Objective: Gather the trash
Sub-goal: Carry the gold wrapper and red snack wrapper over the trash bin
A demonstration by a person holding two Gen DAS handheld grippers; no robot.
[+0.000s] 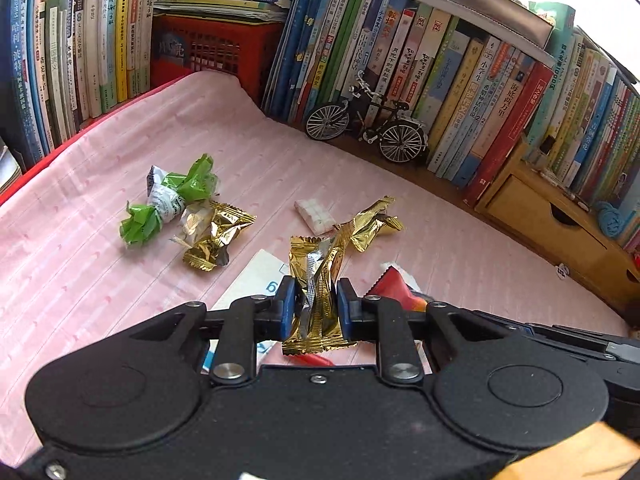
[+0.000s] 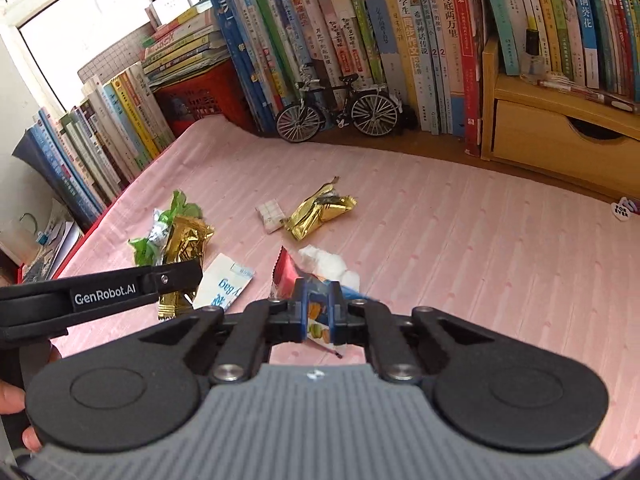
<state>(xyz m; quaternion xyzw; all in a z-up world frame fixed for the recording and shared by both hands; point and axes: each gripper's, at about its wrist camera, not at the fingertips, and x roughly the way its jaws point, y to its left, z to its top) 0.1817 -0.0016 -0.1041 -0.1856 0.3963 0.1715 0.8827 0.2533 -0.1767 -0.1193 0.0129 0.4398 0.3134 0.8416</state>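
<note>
1. The left hand-held gripper (image 1: pixel 316 300) is closed tightly on a gold wrapper (image 1: pixel 318 296), pinched at its middle so it hangs free above the table (image 1: pixel 460 248).
2. The right hand-held gripper (image 2: pixel 319 312) is clamped on a red and blue snack packet (image 2: pixel 298 280).
3. More trash lies further away: a green wrapper (image 1: pixel 176 196), another gold one (image 1: pixel 370 226), a white tissue (image 2: pixel 328 262).

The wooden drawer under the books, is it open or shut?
Shut: the wooden drawer front sits flush in its frame.
</note>
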